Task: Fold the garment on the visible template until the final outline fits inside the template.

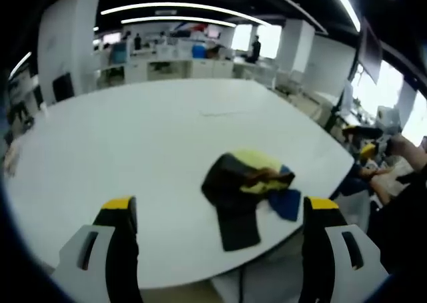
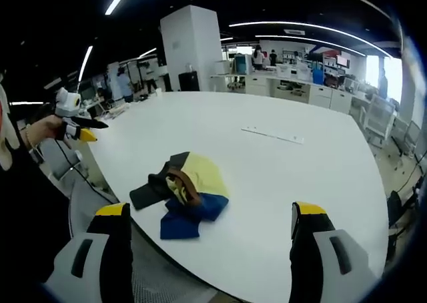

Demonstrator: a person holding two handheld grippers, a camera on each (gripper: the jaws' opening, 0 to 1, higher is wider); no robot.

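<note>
A crumpled garment in black, yellow and blue, with a brown trim, lies bunched near the front edge of the white table. My left gripper hovers just off that edge, its yellow-tipped jaws wide open and empty, and the garment is a little ahead to the right. In the right gripper view the same garment sits near the table's left edge. My right gripper is open and empty short of it. A hand holds the left gripper off the table to the left. A thin pale mark lies further along the tabletop.
The table's rounded edge runs close in front of both grippers. Chairs stand along its side. A person's hand with the other gripper shows past the table's right edge. Office desks, a white pillar and distant people fill the background.
</note>
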